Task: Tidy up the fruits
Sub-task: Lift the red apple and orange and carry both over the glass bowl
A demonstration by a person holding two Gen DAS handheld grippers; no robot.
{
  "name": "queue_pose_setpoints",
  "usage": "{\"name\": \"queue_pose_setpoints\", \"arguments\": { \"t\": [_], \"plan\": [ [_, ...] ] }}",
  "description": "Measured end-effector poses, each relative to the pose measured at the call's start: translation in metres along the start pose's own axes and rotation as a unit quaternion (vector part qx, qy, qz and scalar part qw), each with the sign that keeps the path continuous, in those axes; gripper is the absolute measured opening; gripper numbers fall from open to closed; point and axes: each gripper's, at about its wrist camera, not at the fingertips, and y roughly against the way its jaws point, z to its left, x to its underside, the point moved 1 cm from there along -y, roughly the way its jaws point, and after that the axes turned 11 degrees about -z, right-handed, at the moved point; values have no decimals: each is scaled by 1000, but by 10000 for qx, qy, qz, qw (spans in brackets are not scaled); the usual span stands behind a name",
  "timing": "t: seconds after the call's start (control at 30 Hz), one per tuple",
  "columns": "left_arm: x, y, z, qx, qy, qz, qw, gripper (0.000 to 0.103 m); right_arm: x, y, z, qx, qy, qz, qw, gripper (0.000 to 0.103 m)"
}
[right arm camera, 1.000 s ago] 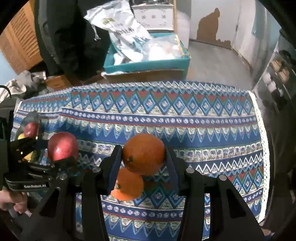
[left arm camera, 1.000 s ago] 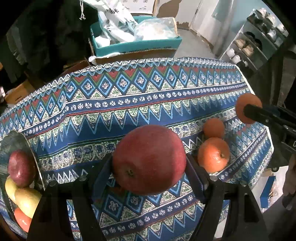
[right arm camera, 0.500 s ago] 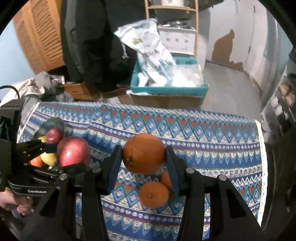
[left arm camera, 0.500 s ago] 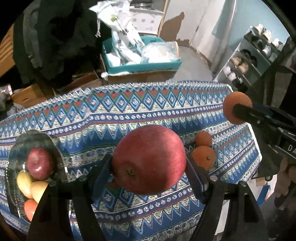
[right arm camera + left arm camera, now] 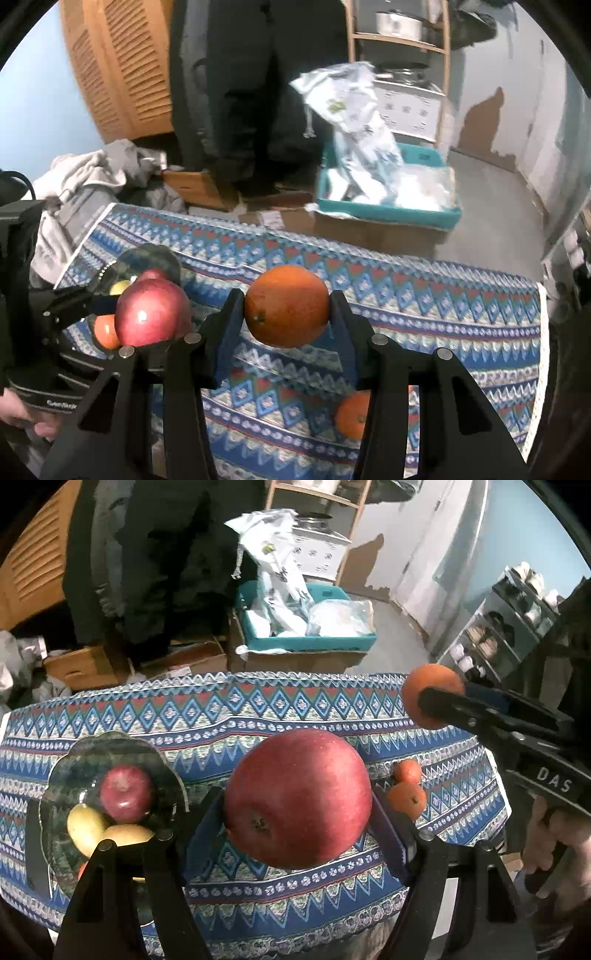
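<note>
Patterned tablecloth below; glass fruit bowl lying left of my left gripper, the nearer one.
I'm clamping a red apple there; right gripper is pinching an orange.

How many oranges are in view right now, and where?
3. One orange is clamped in the right hand-held gripper, above the table. Two smaller oranges lie side by side on the tablecloth. Others may be hidden behind the grippers.

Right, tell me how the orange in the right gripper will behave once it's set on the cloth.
The orange is round, so it will probably roll on the flat tablecloth. It looks firm: the fingers pinch it without denting.
</note>
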Motion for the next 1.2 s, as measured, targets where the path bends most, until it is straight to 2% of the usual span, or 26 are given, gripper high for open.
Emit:
{"name": "queue_pose_setpoints", "arguments": {
  "t": [0.23,0.73,0.97,1.2],
  "plan": [
    [0,22,28,-195,135,-215,9995,78,-10,-17,34,-210,193,46,9996,46],
    [8,57,109,-648,748,-477,9939,78,-34,-61,104,-759,356,168,9963,46],
    [17,61,148,-946,1014,-484,9892,78,-35,-94,135,-1047,344,380,9932,46],
    [33,52,188,-1277,1300,-309,9828,78,-27,-129,164,-1270,322,732,9887,46]
  ]
}}
